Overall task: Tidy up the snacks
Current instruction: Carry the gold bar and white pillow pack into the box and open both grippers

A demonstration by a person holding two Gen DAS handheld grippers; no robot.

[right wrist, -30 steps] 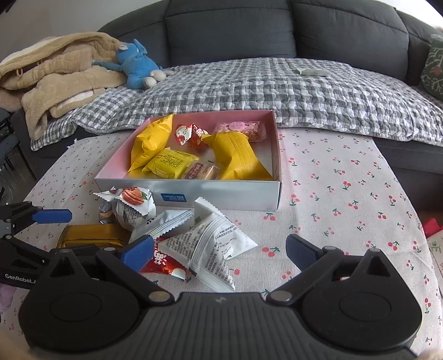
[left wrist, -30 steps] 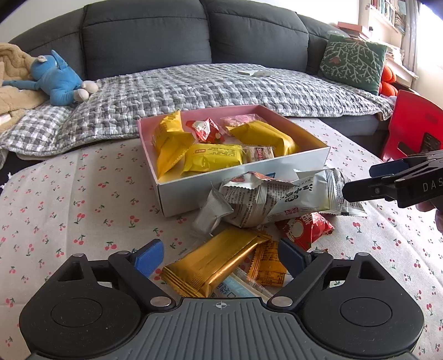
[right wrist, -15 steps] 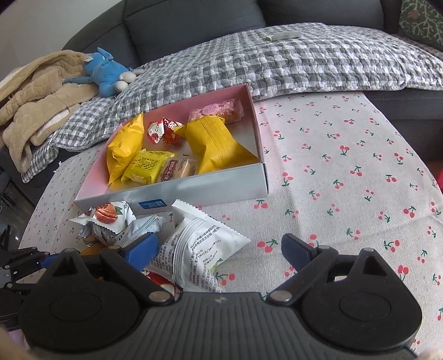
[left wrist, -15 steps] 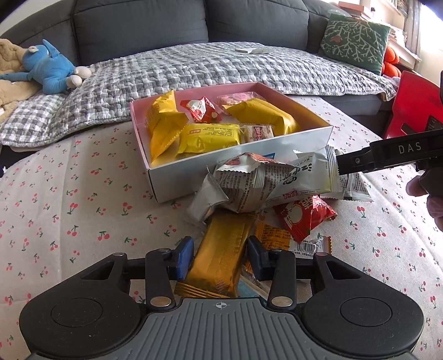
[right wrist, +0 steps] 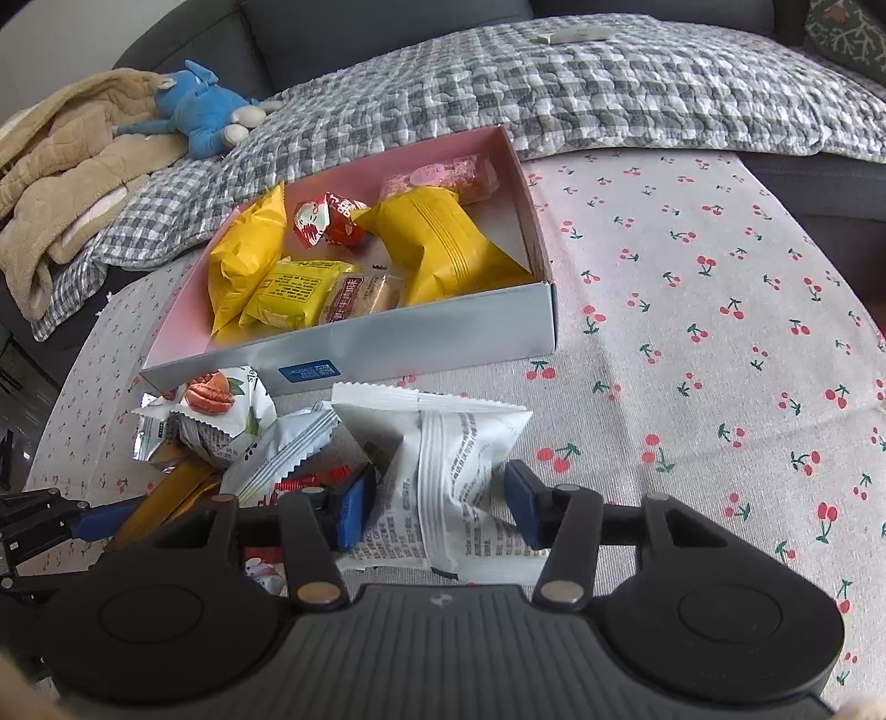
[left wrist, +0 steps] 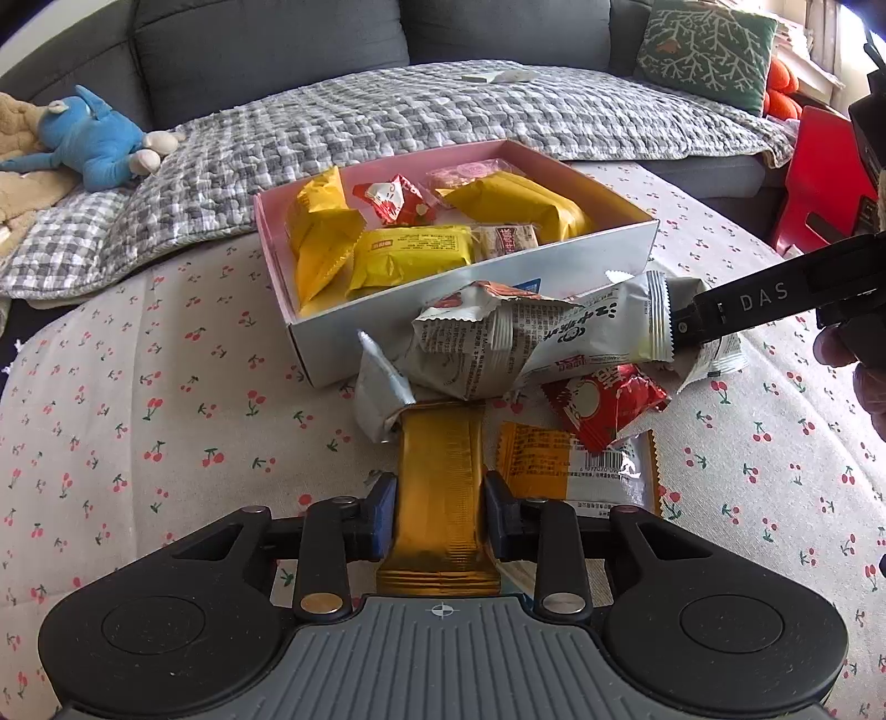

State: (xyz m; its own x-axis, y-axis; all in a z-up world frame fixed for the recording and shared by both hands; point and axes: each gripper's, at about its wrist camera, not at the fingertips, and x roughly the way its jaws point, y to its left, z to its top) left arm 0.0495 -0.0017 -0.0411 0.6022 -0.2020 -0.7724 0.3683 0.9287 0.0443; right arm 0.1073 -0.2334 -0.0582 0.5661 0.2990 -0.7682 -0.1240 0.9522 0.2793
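As I count, snacks in box [right wrist: 354, 354]: six.
Left gripper [left wrist: 440, 512]: closing, clamped on gold bar [left wrist: 440, 465].
Right gripper [right wrist: 440, 504]: closing on white packet [right wrist: 448, 471].

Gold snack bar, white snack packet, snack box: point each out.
gold snack bar [left wrist: 440, 471], left wrist view, wrapper middle
white snack packet [right wrist: 443, 471], right wrist view, back seam
snack box [right wrist: 421, 343], right wrist view, front wall

Home living room, grey sofa [left wrist: 266, 50] (checked blanket [left wrist: 387, 122]), plush toy [left wrist: 99, 144]
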